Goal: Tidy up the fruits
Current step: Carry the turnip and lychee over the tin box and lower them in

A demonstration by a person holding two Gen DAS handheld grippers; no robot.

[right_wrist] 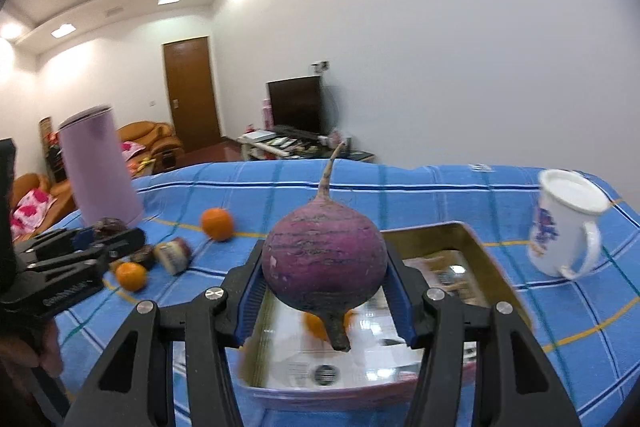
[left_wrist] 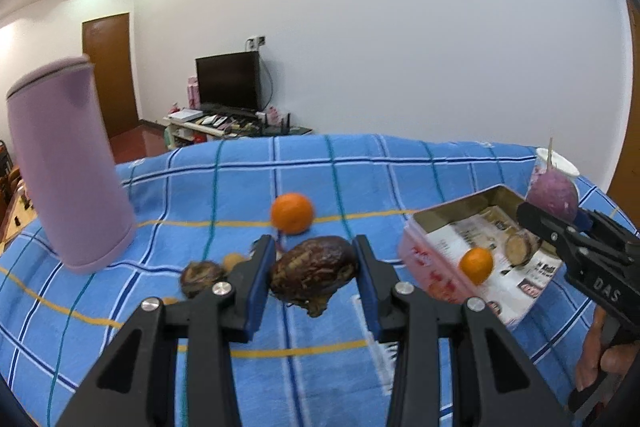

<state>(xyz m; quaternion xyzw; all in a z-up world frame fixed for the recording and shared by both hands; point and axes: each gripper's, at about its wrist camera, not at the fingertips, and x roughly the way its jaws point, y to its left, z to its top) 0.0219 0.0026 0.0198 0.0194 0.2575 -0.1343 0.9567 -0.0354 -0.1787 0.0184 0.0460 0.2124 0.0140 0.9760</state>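
— What does the right gripper (right_wrist: 326, 301) hold?
— A smooth, round purple radish (right_wrist: 325, 259), pinched between its blue pads above the open metal tin (right_wrist: 494, 259).

— And the left gripper (left_wrist: 316, 267)?
— Jaws spread around a wrinkled dark fruit (left_wrist: 314, 273) lying on the blue checked cloth (left_wrist: 240, 167); an orange (left_wrist: 292, 213) sits just beyond.

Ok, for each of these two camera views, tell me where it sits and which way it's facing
Left wrist: on the left gripper, looking forward along its fingers straddling a dark brown fruit on the blue cloth; the right gripper shows at right.
Right wrist: on the right gripper, holding a purple radish above the tin box; the left gripper shows at left.
Shared: lilac cylinder, loose orange, box, television.
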